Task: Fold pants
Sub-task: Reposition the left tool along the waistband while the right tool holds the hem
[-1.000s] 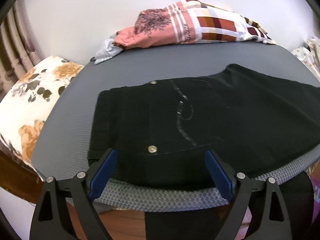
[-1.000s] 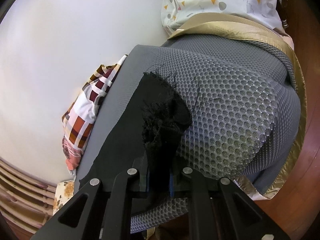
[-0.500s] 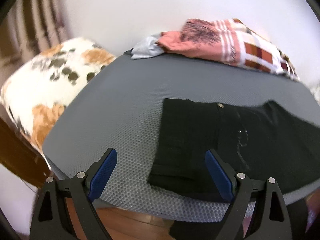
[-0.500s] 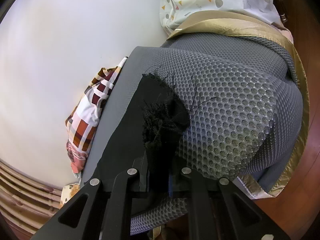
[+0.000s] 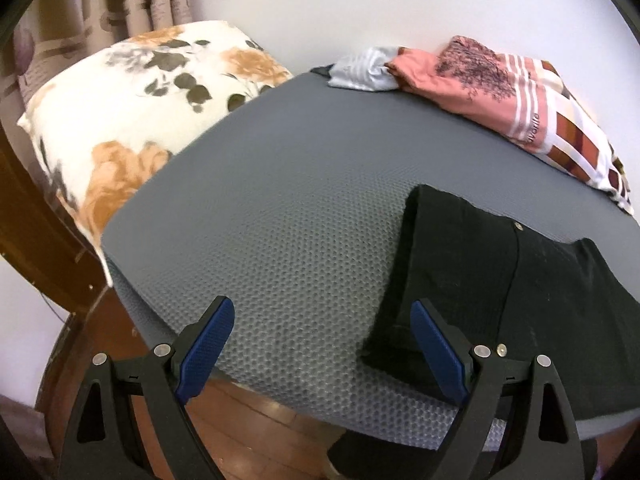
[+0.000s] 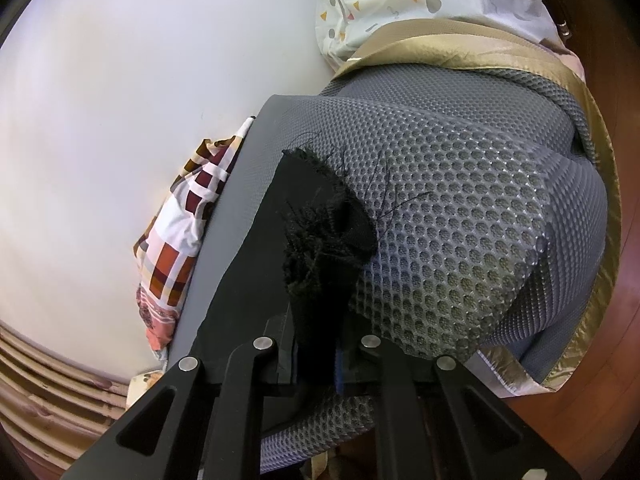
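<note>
Black pants [image 5: 488, 280] lie flat on a grey mesh mattress [image 5: 280, 208], waistband end toward the left, at the right of the left wrist view. My left gripper [image 5: 320, 344] is open and empty, just off the mattress's near edge, its right finger [image 5: 436, 352] by the waistband corner. My right gripper [image 6: 316, 352] is shut on the frayed hem end of the pants [image 6: 320, 248], bunched up between the jaws over the mattress [image 6: 460, 208].
A floral pillow [image 5: 132, 108] lies at the far left. Folded pink and checked clothes [image 5: 500, 92] lie along the white wall, also in the right wrist view [image 6: 180, 240]. A patterned sheet [image 6: 420, 4] and gold fabric border [image 6: 592, 184] lie beyond the mattress. Wooden floor shows below.
My left gripper has swung left, so the pants moved from centre to the right of its view and the pillow came in. My right gripper stays shut on the hem.
</note>
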{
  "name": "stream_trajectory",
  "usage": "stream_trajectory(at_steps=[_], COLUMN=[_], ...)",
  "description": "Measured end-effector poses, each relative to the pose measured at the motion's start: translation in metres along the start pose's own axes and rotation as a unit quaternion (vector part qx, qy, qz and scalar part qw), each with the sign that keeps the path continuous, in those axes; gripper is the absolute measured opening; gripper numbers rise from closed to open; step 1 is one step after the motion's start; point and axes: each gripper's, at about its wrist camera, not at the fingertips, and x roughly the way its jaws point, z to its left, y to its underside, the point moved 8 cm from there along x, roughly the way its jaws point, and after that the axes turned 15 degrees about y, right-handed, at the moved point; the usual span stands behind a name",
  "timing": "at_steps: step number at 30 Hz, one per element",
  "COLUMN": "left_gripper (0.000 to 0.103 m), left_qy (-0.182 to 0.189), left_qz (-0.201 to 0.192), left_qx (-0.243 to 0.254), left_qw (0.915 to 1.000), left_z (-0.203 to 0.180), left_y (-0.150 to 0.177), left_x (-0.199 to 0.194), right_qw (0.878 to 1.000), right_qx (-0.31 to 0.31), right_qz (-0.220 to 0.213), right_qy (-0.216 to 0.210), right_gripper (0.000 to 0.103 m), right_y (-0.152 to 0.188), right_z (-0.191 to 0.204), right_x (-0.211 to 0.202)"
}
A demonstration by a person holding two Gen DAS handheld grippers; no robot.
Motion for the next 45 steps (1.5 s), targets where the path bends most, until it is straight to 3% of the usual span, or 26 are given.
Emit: stream_trajectory(at_steps=[3,9,15,17,19,23,27,35,45], left_gripper=[0.09,0.09,0.09,0.09,0.09,0.09,0.09,0.09,0.09], left_qy=[0.001,0.024,0.043,0.044,0.021,0.045,0.04,0.04,0.042], left_qz=[-0.009,0.011,-0.02,-0.004,0.033,0.033,0.036,0.0,0.011], left_qx=[0.017,0.037,0.121,0.152,0.176,0.154,0.136,0.162,0.18], left_qw=[0.9998,0.999,0.9915,0.9873,0.9837,0.9864,0.9893,0.986,0.9826], left_z=[-0.008,-0.031,-0.08,-0.09,-0.092,-0.086,-0.08,-0.098,-0.111], left_y=[-0.002,0.007,0.011,0.019,0.032,0.035,0.034,0.027,0.033], left_x=[-0.005,0.004,0.007,0.02,0.041,0.046,0.046,0.023,0.023], right_qw=[1.0,1.0,1.0,1.0,1.0,1.0,1.0,1.0,0.998], right_qx=[0.003,0.011,0.011,0.011,0.01,0.011,0.009,0.006,-0.053], right_qz=[0.0,0.002,0.003,0.004,0.005,0.01,0.012,0.01,0.009], right_qy=[-0.003,-0.011,-0.009,-0.01,-0.011,-0.015,-0.011,-0.001,-0.038], right_gripper=[0.009,0.009,0.009,0.009,0.009,0.01,0.011,0.011,0.012], right_y=[0.0,0.0,0.001,0.001,0.001,-0.001,-0.004,-0.005,0.001], right_z=[0.001,0.0,0.0,0.002,0.002,0.002,0.003,0.014,0.087], right_x=[0.0,0.001,0.0,0.0,0.0,0.001,0.002,0.001,-0.007])
